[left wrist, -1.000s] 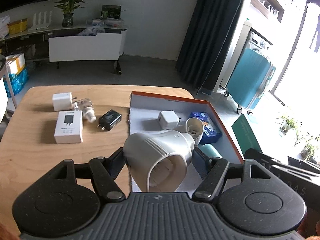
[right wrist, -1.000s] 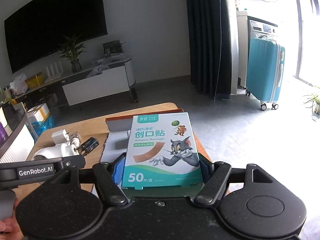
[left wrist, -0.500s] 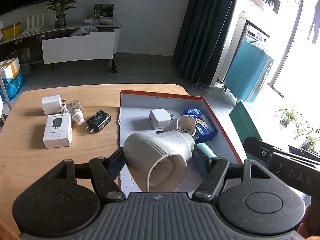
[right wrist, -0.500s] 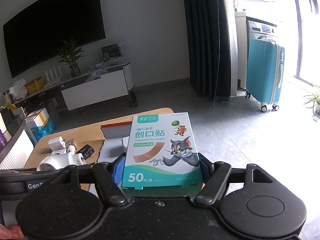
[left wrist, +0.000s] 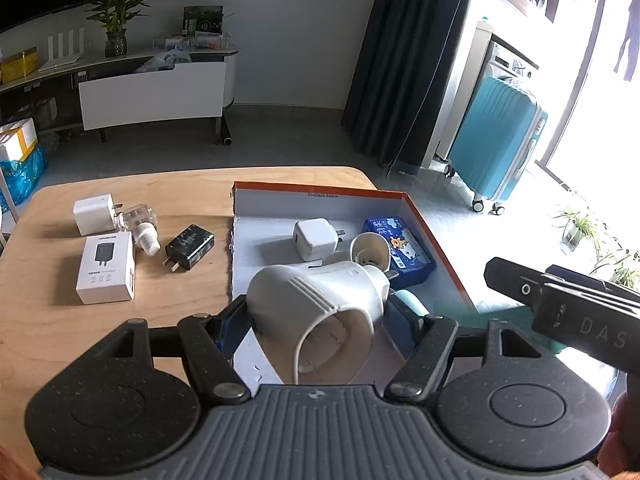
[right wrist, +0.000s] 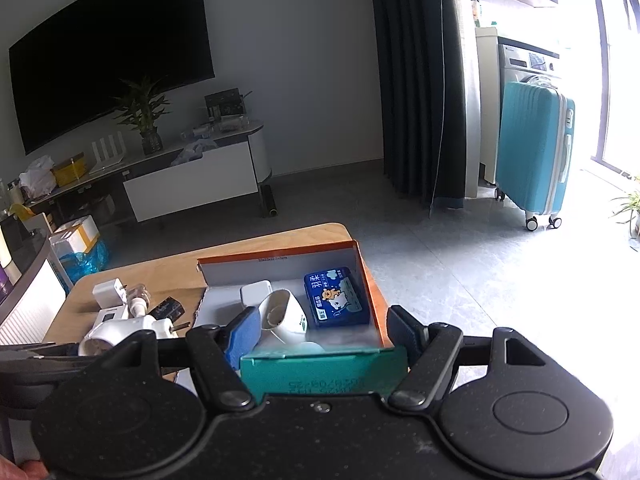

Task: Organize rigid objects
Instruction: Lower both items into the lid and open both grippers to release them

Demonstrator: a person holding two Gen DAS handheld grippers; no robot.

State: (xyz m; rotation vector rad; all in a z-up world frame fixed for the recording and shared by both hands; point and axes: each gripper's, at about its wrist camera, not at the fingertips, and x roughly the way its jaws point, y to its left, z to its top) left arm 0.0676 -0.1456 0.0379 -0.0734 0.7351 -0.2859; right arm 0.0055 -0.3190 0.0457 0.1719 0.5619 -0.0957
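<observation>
My left gripper is shut on a white plug adapter and holds it above the near part of the orange-rimmed box. Inside the box lie a white charger, a white cup-shaped device and a blue tissue pack. My right gripper has its fingers spread, and the teal bandage box has tipped flat between them, its end facing the camera, over the near edge of the orange box. The right gripper also shows at the right of the left wrist view.
On the wooden table left of the box lie a white charger, a clear plug-in vial, a black charger and a white product box. A teal suitcase stands on the floor to the right.
The bandage box, held upright and face-on before, has dropped flat between the right fingers, which have spread. The right gripper moved in over the box. The left gripper kept its hold and drifted right.
</observation>
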